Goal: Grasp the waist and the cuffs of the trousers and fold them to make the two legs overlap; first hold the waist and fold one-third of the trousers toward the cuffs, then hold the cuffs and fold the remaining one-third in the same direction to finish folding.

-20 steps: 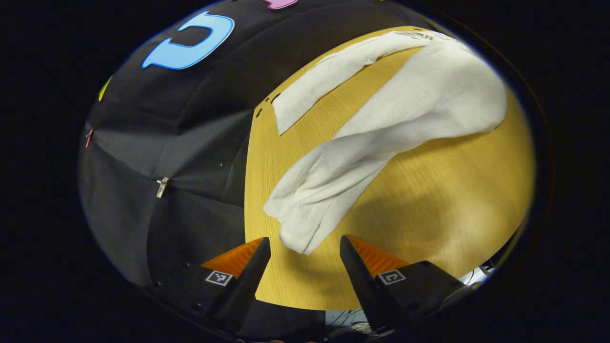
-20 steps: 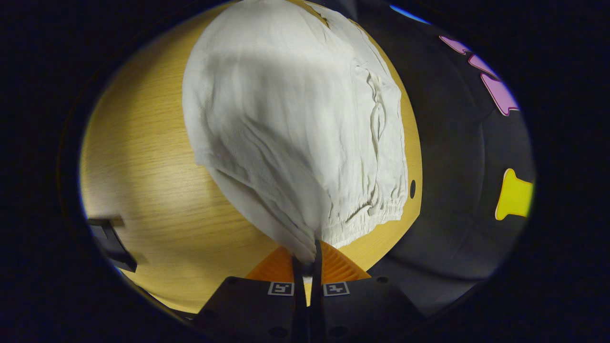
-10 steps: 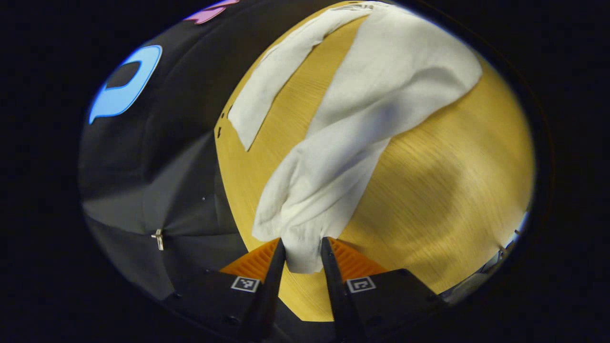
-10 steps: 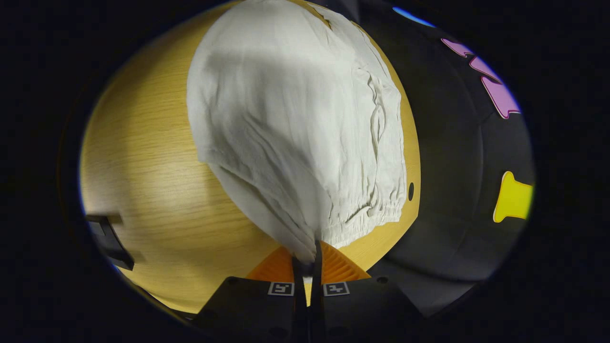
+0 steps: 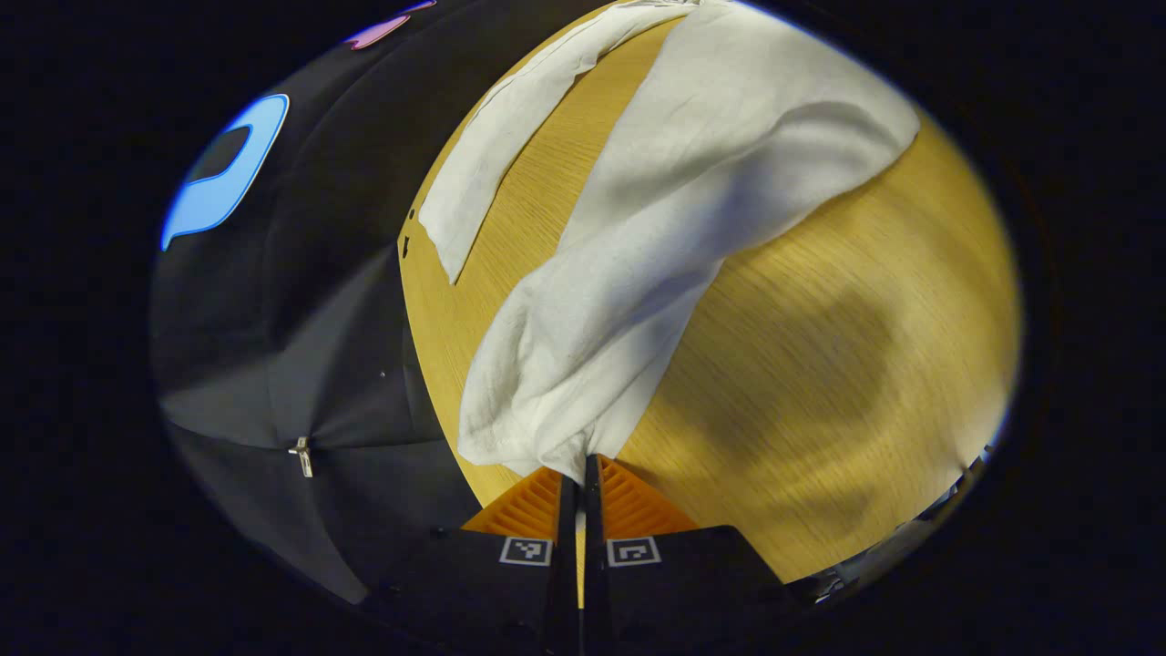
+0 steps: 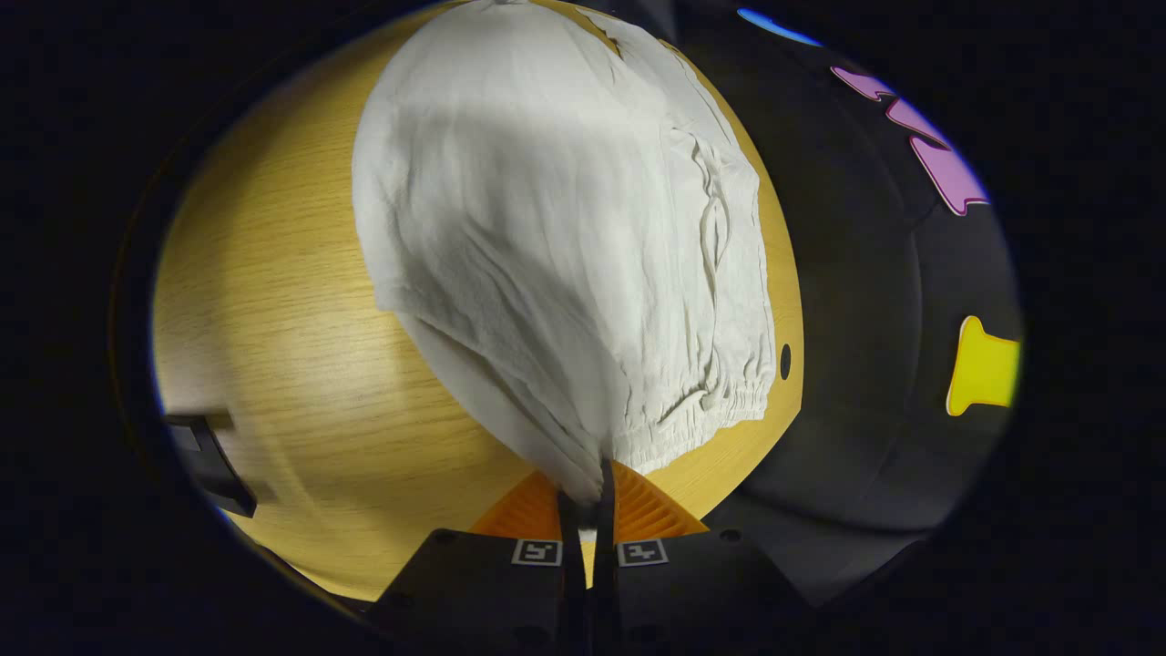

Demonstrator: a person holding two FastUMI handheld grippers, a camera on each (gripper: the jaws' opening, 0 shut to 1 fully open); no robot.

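So that one leg can be carried over the other, the left gripper (image 5: 576, 474) clamps a cuff of the white trousers (image 5: 692, 210) on the tabletop (image 5: 820, 364) while the right gripper (image 6: 588, 492) pinches what seems the waist corner.

Crinkled matt cloth trousers (image 5: 692, 191); smooth wood-grain table (image 5: 838, 364).

Around me I see a light wooden table (image 5: 820, 346) with fine grain and small dark holes near its edge. Black cloth wall (image 5: 301, 301) hangs beyond it, creased and pinned by a metal clip (image 5: 299, 456).
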